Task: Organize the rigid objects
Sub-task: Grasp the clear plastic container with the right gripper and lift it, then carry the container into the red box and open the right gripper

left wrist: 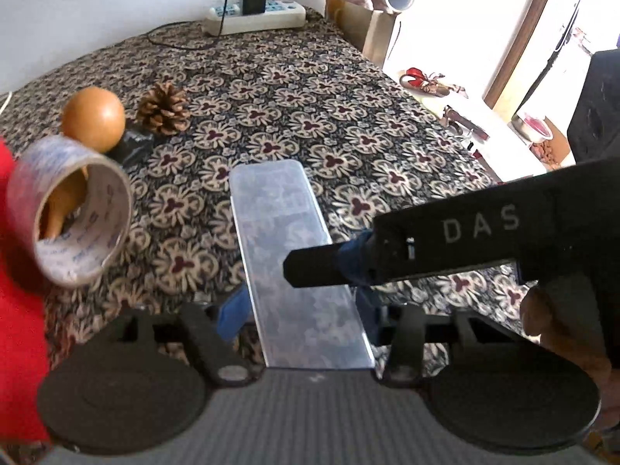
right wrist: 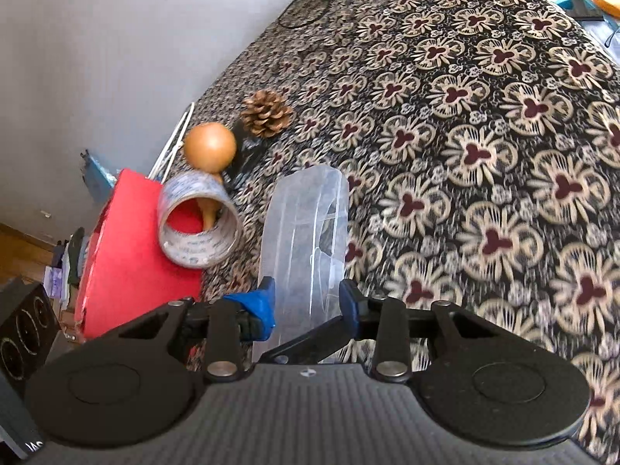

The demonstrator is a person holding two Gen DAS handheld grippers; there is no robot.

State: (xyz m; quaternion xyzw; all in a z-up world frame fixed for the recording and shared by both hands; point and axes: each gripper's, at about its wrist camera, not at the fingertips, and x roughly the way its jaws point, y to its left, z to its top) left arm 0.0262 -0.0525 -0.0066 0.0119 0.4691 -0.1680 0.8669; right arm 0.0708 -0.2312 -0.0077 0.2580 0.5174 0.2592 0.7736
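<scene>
A clear plastic box (left wrist: 286,232) hangs over the flowered tablecloth (left wrist: 348,116). My left gripper (left wrist: 300,310) is shut on its long sides, a blue pad against each. From the right, a black finger (left wrist: 317,269) of my right gripper lies across the box's top. In the right wrist view the box (right wrist: 306,232) shows edge-on, and my right gripper (right wrist: 308,298) is shut on its flat faces. A tape roll (left wrist: 73,217) leans at the left by a wooden knob (left wrist: 93,116) and a pine cone (left wrist: 162,106).
A red box (right wrist: 131,255) sits at the cloth's left edge under the tape roll (right wrist: 199,221). A power strip (left wrist: 255,17) with a charger and a paper bag (left wrist: 364,27) stand at the far end. The table edge drops off on the right. A person's hand (left wrist: 562,333) holds the right gripper.
</scene>
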